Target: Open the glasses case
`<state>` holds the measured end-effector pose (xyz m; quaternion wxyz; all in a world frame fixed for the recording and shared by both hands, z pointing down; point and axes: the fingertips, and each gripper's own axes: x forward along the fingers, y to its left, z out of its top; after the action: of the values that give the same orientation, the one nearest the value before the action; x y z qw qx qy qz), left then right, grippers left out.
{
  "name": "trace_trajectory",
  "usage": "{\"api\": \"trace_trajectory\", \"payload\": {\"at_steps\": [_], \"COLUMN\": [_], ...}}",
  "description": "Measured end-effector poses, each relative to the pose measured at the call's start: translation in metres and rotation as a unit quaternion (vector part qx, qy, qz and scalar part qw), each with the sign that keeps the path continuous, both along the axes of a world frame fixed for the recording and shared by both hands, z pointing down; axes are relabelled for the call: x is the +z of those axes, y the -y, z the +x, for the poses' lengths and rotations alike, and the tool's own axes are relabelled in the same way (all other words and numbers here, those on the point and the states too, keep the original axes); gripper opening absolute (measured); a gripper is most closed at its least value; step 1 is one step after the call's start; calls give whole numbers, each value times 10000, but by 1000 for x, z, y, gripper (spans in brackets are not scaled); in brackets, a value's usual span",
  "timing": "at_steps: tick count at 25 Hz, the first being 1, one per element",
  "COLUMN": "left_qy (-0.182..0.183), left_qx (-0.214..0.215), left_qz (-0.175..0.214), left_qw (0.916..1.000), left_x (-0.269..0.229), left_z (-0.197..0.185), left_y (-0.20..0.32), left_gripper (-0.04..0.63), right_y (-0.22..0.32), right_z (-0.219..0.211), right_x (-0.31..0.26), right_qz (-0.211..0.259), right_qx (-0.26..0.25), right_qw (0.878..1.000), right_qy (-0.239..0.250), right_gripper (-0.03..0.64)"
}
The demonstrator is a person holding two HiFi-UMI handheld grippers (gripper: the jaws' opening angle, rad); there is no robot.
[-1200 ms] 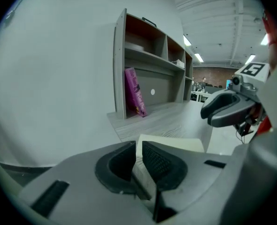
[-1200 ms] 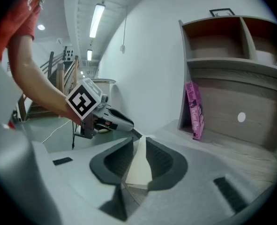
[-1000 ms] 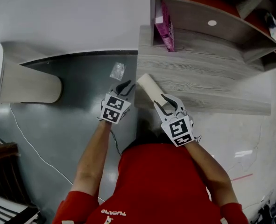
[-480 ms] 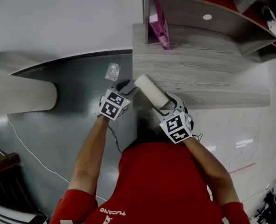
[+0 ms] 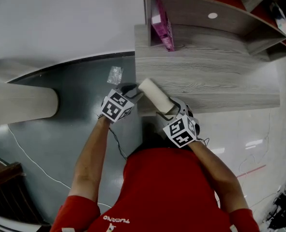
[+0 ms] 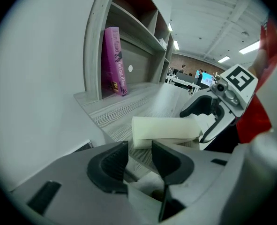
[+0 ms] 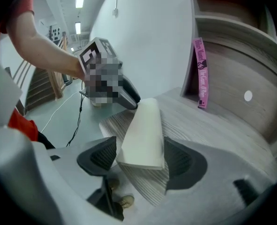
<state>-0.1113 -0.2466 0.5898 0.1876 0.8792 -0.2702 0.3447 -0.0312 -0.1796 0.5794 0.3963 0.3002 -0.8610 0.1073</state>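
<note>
The cream glasses case [image 5: 155,94] lies closed on the near left corner of the grey wood desk [image 5: 215,76], slanting from far left to near right. My right gripper [image 5: 169,108] straddles its near end. Its jaws are opening, and the case [image 7: 143,132] sits between the pads with small gaps either side. My left gripper [image 5: 133,90] is at the case's far left end, beside the desk's edge. In the left gripper view its jaws [image 6: 139,146] stand apart with nothing between them, and the case [image 6: 164,129] lies just past the tips.
A pink book [image 5: 161,25] stands upright at the back left of the desk, under a shelf with a red back. Left of the desk is grey floor with a crumpled plastic wrapper [image 5: 114,74], a thin cable [image 5: 26,149] and a curved wooden bench [image 5: 22,98].
Both grippers have sunk toward the desk corner with the case. Both pairs of jaws have opened, and the case now rests on the desk.
</note>
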Motion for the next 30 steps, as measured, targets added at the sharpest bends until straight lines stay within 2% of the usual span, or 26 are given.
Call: {"api": "trace_trajectory", "payload": {"at_steps": [7,13,21,26,30], "left_qy": [20,27,223,257,294], "left_qx": [433,579,666,651,638], "left_qz": [-374,-491,-400,-400,-403], "left_qw": [9984,9971,9967,9967,9967], "left_x": [2,1,4,3,3], "left_z": [5,5,4,5,4], "left_y": [-3,-4,-6,-6,-5], "left_gripper": [115,110,107,108,107], "right_y": [1,2,8,16,23], "right_z": [1,2,12,21,26], "right_x": [5,2,-7,-24,-33], "right_qz": [-54,-202,-626,-736,-695], "right_qx": [-42,-66,24,236,338], "right_qw": [9999,9997,9944,9876,9851], "right_qy": [-92,122,852,1367,1537], "right_gripper": [308,305,289,236,177]}}
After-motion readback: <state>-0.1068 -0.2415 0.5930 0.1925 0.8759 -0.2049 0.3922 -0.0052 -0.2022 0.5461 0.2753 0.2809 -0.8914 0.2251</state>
